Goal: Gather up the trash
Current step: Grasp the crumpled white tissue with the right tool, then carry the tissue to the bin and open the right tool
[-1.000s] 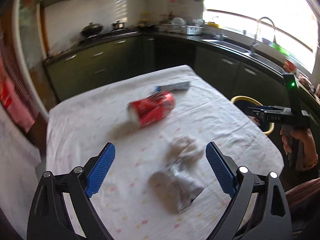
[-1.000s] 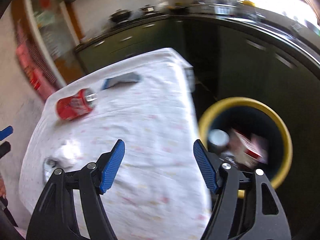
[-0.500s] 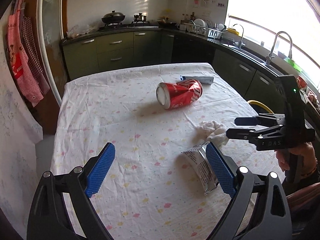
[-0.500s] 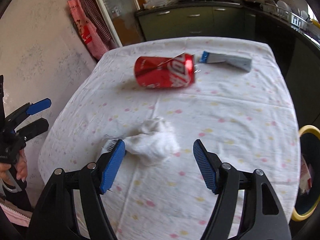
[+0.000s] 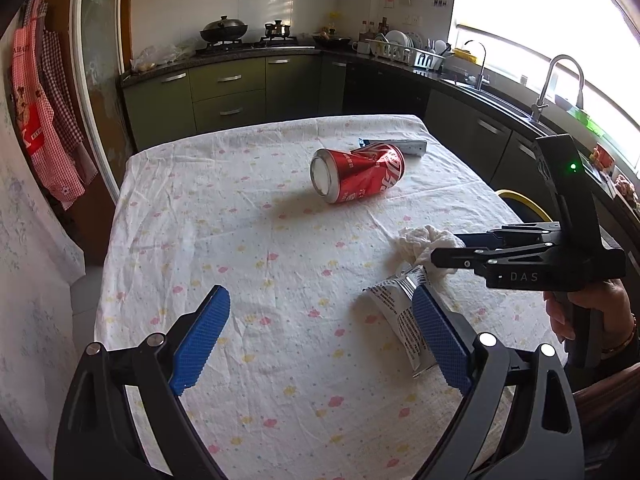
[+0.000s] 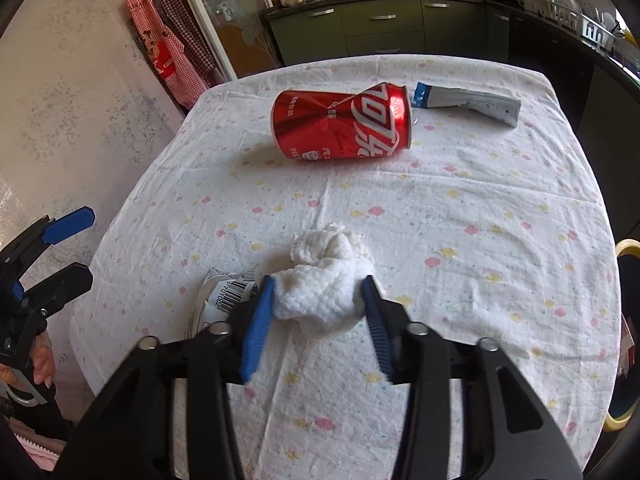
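Right gripper [image 6: 318, 312] fingers just closing, now grasping crumpled tissue [image 6: 326, 280] on table [image 6: 440, 208]; left gripper [image 5: 320, 338] released, idle. Next we lift, carry to yellow-rimmed bin [image 6: 626, 248].

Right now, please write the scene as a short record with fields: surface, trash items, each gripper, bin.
surface: table with flowered white cloth
trash items: dented red can on its side; grey-blue wrapper behind it; crumpled white tissue; silver packet beside the tissue
right gripper: jaws have just been closing, pads now against the tissue
left gripper: open, holds nothing
bin: yellow-rimmed bin past the table's right edge
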`<state>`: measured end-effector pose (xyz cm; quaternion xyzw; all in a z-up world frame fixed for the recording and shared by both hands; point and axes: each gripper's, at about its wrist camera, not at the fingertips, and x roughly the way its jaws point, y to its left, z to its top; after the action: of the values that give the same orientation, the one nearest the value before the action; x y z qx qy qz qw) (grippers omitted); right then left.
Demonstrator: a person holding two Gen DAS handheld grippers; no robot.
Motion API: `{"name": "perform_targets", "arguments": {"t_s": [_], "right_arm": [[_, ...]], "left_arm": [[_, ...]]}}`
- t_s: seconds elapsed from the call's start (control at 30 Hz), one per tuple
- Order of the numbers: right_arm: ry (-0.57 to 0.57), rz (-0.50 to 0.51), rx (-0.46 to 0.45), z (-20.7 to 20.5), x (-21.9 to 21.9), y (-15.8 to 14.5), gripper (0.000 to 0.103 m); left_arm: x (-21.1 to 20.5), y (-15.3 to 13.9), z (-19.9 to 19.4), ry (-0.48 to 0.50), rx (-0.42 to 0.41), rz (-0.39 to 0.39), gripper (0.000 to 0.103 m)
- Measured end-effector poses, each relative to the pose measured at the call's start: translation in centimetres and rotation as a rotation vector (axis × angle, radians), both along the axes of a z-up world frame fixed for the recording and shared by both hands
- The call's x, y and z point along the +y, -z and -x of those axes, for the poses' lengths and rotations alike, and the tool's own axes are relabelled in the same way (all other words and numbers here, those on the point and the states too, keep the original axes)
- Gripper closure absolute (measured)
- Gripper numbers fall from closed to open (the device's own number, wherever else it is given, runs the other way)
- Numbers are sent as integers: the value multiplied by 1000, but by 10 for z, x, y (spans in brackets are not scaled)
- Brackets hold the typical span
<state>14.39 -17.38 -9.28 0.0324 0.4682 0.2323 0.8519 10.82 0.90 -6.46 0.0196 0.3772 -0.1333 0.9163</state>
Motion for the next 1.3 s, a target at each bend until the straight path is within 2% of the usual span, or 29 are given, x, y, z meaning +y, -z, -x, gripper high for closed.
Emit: {"name": "perform_targets", "arguments": {"t_s": [0.07, 0.17, 0.43, 0.8, 1.13, 1.3], "right_arm": [[7, -6, -7, 1, -3, -2, 80], [12, -2, -19, 5, -7, -4, 84], [33, -20, -57, 16, -20, -14, 85], [130, -44, -120, 32, -66, -34, 85], [308, -48, -165, 43, -138, -44, 85], [449, -31, -181, 51, -193, -43, 85]], "left_arm": [[-1, 1, 0, 0, 2, -2, 12], [-5, 2, 0, 7, 4, -7, 12], [-14, -1, 2, 16, 2, -19, 12], [-36, -7, 6, 44, -5, -39, 12], [-58, -9, 4, 80, 0, -51, 12], [-71, -8, 2, 101, 5, -63, 12]]}}
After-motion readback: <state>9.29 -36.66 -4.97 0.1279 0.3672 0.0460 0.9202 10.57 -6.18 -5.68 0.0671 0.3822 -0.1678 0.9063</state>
